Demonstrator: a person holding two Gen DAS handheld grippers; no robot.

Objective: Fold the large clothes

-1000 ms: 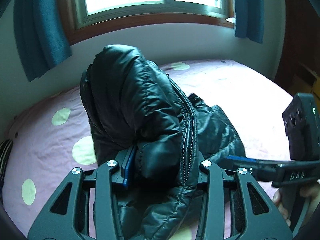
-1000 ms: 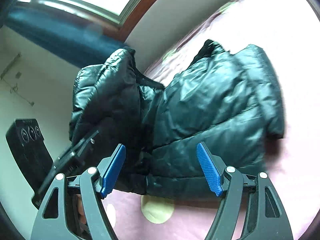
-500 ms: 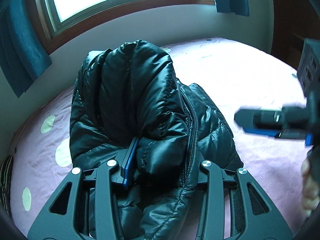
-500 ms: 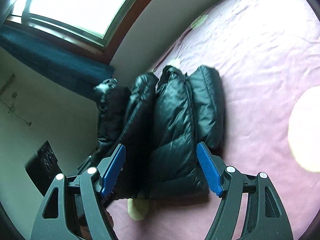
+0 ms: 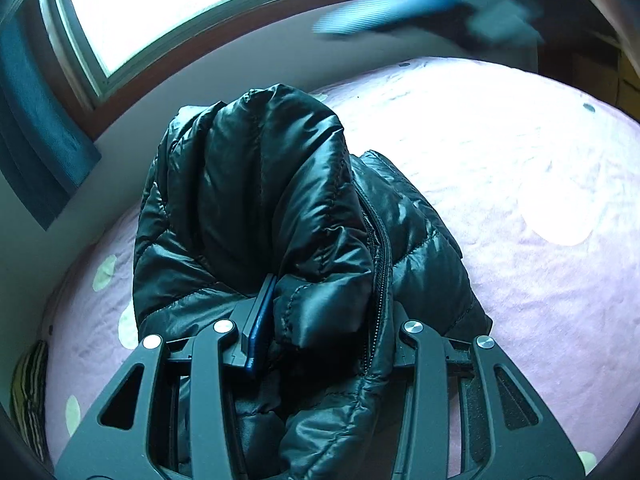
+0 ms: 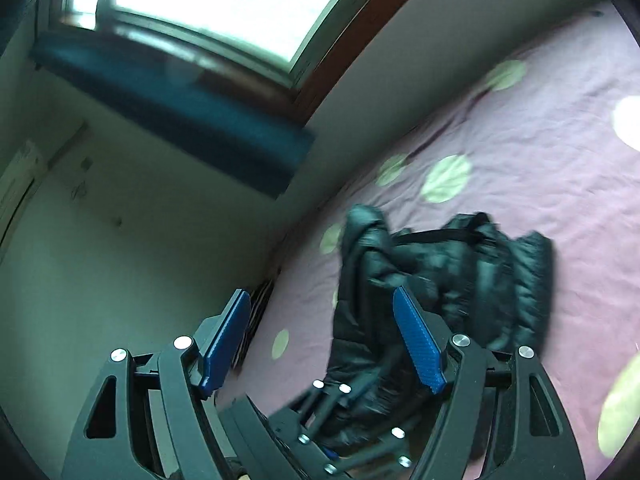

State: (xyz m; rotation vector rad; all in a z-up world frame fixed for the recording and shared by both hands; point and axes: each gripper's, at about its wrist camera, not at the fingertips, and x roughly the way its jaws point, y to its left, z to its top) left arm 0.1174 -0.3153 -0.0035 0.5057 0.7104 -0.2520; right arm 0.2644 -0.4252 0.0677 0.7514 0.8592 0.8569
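The glossy black quilted puffer jacket (image 5: 280, 216) lies partly doubled over, so I judge the fold midway. The left gripper (image 5: 320, 312) clamps its bunched zipper edge; the right gripper (image 6: 320, 344), above, is empty, jaws apart.

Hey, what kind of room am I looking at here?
Most likely a bedroom: a pink bed sheet with pale dots, a window with blue curtains, and a black puffer jacket on the bed.

Both grippers are matte black plastic with open triangular cut-outs in their side arms and round silver screws at the pivots. The left gripper (image 5: 320, 320) shows one blue ribbed pad (image 5: 261, 320) on its left finger. The right gripper (image 6: 320, 344) carries two blue textured pads (image 6: 418, 344), long and flat.
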